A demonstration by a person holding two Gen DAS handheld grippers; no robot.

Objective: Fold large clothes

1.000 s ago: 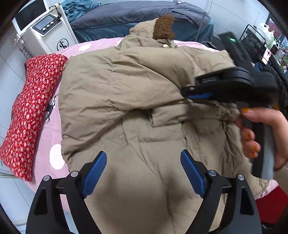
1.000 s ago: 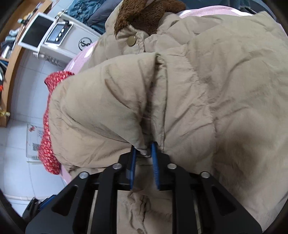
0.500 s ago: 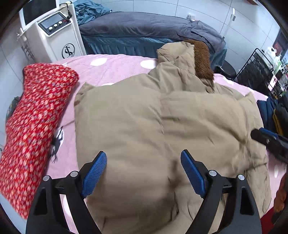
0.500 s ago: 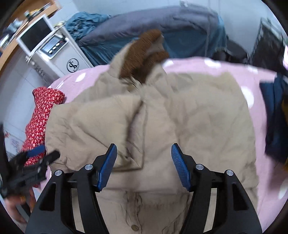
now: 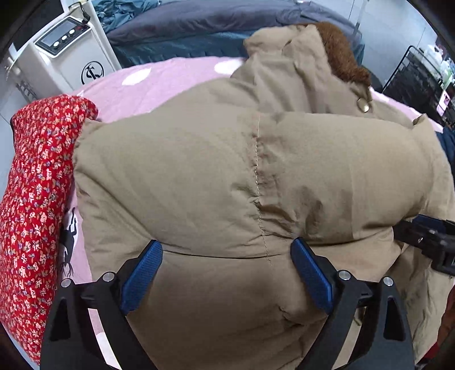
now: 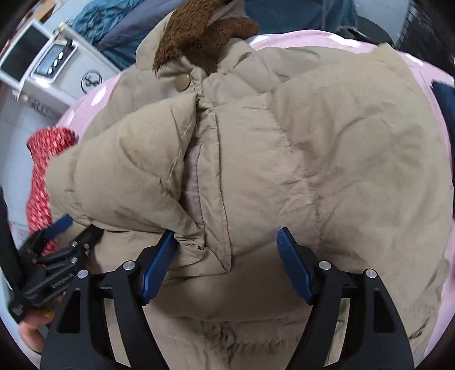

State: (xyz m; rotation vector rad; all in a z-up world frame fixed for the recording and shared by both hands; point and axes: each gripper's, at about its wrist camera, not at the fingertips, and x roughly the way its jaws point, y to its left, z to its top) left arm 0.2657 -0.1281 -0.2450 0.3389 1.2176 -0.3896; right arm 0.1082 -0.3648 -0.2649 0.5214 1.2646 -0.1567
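both of my claws hang spread wide over the tan puffer coat (image 5: 227, 170), gripping nothing. left claw (image 5: 227, 273) sits above the coat's near edge, its blue pads apart on either side of a stitched seam. right claw (image 6: 226, 263) hovers over the coat's front placket, its left pad just beside the cuff of a sleeve (image 6: 128, 176) folded across the chest. the coat lies spread on a pink bedspread (image 5: 170, 76) with pale spots, covering most of it. its brown fleece collar (image 6: 199, 31) points away from me. left of the coat, touching its edge, lies a red floral cushion (image 5: 34, 185). beyond the coat's left shoulder stands a white machine (image 5: 68, 54) with a small screen and buttons. behind the collar is a dark blue bed (image 5: 199, 25), and to the coat's far right a black wire rack (image 5: 418, 79).
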